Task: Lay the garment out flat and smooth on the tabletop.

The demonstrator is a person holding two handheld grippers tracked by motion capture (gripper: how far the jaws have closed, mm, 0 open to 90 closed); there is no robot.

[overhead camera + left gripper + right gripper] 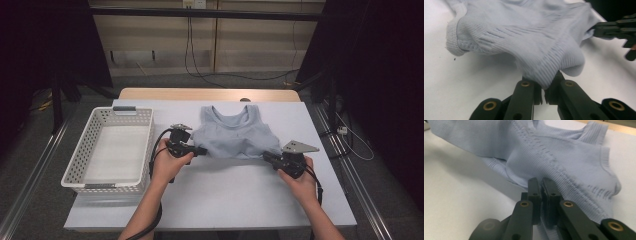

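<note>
item: pale blue ribbed tank top (pixel 234 134); knit fabric, banded hem
pose: neck and straps at 12 o'clock, hem at 6 o'clock; spread mid-table
state: hem corners at 7 and 5 o'clock pinched and raised off the white surface; lower edge sags between them; fabric bunched near the left corner (pixel 544 75)
right corner: ribbing puckered along seam (pixel 564 175)
</note>
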